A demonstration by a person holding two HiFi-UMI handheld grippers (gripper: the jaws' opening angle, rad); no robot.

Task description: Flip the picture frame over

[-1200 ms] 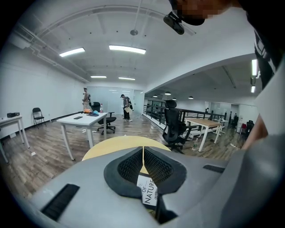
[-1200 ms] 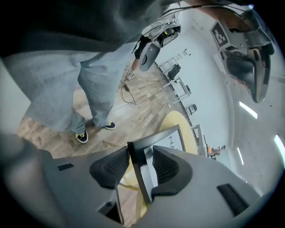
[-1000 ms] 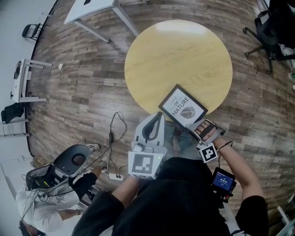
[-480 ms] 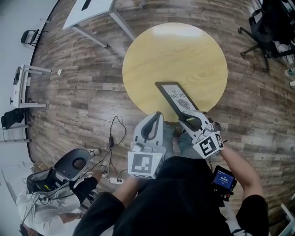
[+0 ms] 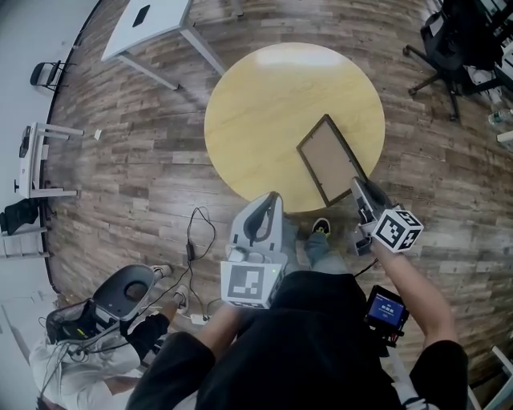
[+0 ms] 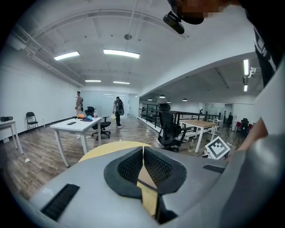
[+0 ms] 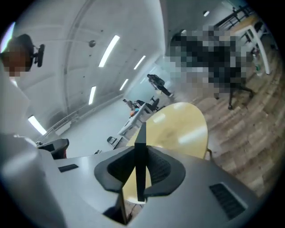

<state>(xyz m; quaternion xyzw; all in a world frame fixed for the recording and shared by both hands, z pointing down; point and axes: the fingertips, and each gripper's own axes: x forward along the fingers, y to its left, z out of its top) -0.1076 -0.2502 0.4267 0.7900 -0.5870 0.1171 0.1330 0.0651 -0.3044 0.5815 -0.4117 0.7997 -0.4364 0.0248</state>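
Round table [image 5: 264, 104]: picture frame [image 5: 327, 156] was back-up over its near-right part, long axis running straight away from the right gripper [image 5: 362, 192]. Its jaws had just been closing and pinched the frame's near end. Left gripper [image 5: 264, 216] sat farther off, jaws pressed together, empty.

wood plank floor [image 5: 136, 168] | round yellow table [image 5: 264, 112] | white desk [image 5: 152, 20] | office chair [image 5: 453, 44] | ceiling strip lights [image 6: 121, 53]

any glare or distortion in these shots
Head view: fisheye curves the floor planks; pale glare at the far edge of the round table. Right gripper view: tilted, light streaks on the tabletop behind the picture frame. Left gripper view: dark corners, bright ceiling lights.
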